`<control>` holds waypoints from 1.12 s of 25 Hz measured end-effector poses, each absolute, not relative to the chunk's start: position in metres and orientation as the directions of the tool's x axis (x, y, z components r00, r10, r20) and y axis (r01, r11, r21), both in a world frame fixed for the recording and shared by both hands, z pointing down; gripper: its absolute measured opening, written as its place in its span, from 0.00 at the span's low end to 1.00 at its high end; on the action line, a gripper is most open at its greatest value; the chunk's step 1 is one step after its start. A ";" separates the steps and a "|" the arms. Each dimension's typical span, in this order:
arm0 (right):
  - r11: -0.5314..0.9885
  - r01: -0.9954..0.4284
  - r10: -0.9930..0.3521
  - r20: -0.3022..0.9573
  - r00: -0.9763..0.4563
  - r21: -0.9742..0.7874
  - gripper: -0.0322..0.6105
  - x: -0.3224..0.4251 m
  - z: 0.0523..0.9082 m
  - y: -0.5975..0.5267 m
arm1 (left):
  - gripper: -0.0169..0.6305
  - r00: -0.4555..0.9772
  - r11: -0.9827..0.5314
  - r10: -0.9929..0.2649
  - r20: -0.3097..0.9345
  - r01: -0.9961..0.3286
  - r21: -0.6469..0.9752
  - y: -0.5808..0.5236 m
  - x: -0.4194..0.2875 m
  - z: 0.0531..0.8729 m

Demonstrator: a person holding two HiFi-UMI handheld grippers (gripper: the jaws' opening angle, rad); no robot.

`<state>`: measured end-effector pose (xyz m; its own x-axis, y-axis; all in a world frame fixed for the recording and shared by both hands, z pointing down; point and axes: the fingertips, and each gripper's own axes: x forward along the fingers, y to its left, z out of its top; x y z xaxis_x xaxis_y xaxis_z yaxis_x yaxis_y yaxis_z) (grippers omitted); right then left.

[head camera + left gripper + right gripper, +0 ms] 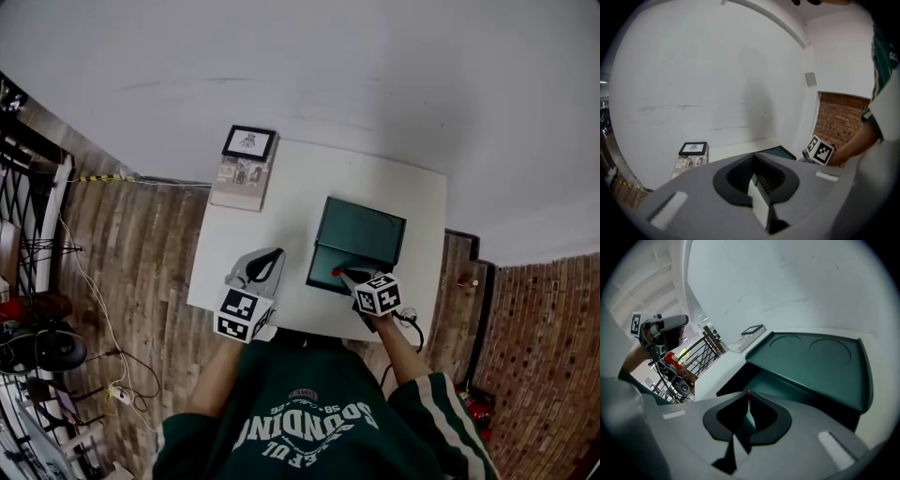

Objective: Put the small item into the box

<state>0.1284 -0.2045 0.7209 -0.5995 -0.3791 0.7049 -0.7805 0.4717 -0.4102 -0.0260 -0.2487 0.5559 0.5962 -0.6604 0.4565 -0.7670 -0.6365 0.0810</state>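
Observation:
A dark green box (361, 234) lies on the white table (281, 202) with its lid (820, 357) raised toward the wall. My right gripper (339, 274) is at the box's near edge, shut on a small red item (336, 272). In the right gripper view only a red sliver (749, 393) shows at the tips of that gripper (749, 397), above the box's dark inside (783, 383). My left gripper (274, 257) hovers over the table left of the box. Its jaws (753, 177) are pressed together with nothing between them.
A framed picture (249, 142) and a booklet (241, 180) lie at the table's far left corner, against the white wall. Brick floor surrounds the table. A black railing (23, 202) and cables are at the left.

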 end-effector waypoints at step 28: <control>0.429 -0.848 -0.378 0.790 -0.482 -0.313 0.17 0.156 0.749 -0.206 | 0.11 0.614 -0.649 -0.639 0.463 -0.754 0.104 -0.246 -0.016 0.566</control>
<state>0.1556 -0.2057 0.7495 -0.4825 -0.3778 0.7902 -0.8477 0.4286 -0.3127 -0.0160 -0.2464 0.5658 0.6140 -0.6394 0.4628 -0.7539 -0.6487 0.1040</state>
